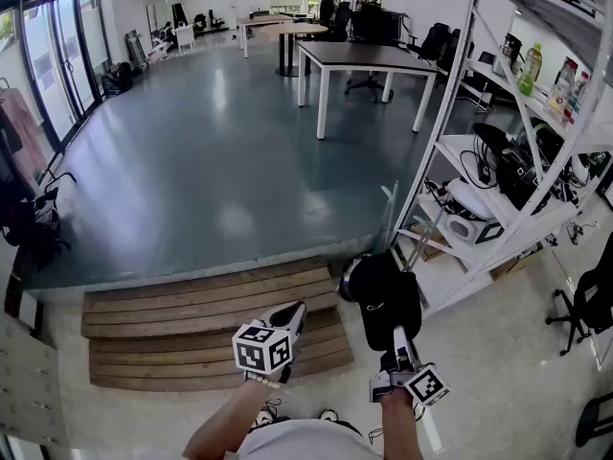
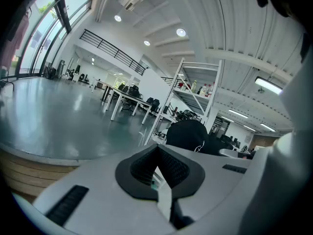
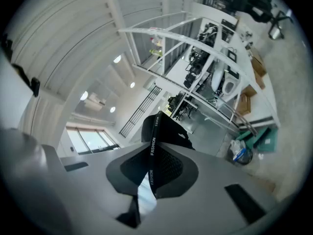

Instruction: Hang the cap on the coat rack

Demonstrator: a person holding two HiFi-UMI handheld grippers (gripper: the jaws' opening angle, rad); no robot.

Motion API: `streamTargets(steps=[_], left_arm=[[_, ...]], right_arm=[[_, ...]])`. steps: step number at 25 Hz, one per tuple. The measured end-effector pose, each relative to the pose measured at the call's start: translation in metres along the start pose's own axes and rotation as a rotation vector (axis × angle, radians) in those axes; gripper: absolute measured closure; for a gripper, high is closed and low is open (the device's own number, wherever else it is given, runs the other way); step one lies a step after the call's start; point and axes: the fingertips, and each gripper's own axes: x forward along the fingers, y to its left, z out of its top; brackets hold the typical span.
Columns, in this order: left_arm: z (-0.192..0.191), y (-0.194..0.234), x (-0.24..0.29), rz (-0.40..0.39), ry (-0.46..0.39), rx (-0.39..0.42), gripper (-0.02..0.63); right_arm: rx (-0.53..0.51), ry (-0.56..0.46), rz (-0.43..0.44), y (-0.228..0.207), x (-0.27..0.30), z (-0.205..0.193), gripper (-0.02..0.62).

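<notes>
The black cap (image 1: 383, 300) hangs from my right gripper (image 1: 397, 337), just ahead of it at the lower right of the head view. In the right gripper view the jaws are shut on the cap's black strap (image 3: 152, 153), printed FASHION, and the crown (image 3: 164, 131) sticks out beyond them. My left gripper (image 1: 290, 316) is held beside it to the left, its jaws shut with nothing between them (image 2: 158, 155); the cap (image 2: 188, 133) shows past them. A stand with a pink garment (image 1: 21, 132) and dark bags is at the far left edge.
Wooden plank steps (image 1: 211, 324) lie right in front, leading up to a raised grey-green floor (image 1: 220, 161). A white metal shelf rack (image 1: 450, 151) full of gear stands close on the right. A dark-topped table (image 1: 369, 57) stands farther back, and an office chair (image 1: 589, 300) at the right edge.
</notes>
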Motion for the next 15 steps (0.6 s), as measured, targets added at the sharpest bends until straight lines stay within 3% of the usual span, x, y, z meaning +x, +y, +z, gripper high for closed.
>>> streamTargets(steps=[5, 7, 15], left_arm=[[0.008, -0.004, -0.01, 0.008, -0.012, 0.037, 0.603], [0.009, -0.006, -0.015, 0.008, -0.012, 0.055, 0.603], [0.002, 0.002, -0.031, 0.019, 0.002, 0.064, 0.603]], right_arm=[[-0.273, 0.102, -0.059, 0.01, 0.016, -0.019, 0.575], [-0.335, 0.129, -0.079, 0.016, 0.019, -0.027, 0.575], [-0.337, 0.169, -0.075, 0.033, 0.023, -0.048, 0.575]])
